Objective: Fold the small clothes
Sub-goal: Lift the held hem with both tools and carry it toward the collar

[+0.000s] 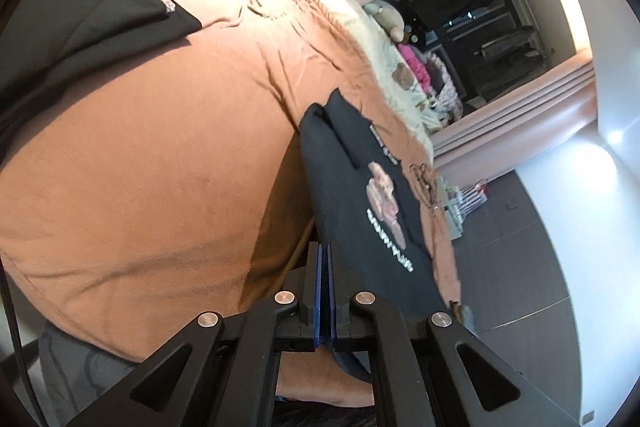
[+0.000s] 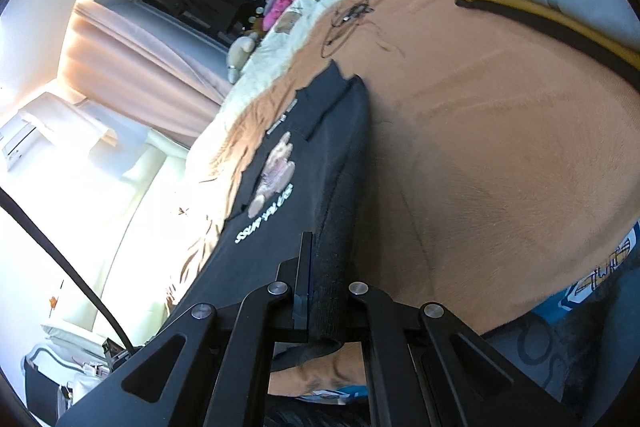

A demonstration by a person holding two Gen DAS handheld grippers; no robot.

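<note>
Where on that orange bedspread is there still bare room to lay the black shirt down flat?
The widest bare stretch of the orange bedspread lies between the black printed shirt and a dark garment near its far edge. On the other side, bare spread runs up to a folded pile. It is crowded by the tangled cord and the toys near the window.

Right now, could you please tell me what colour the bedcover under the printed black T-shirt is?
Orange-brown bedcover; it shows best in the right wrist view.
</note>
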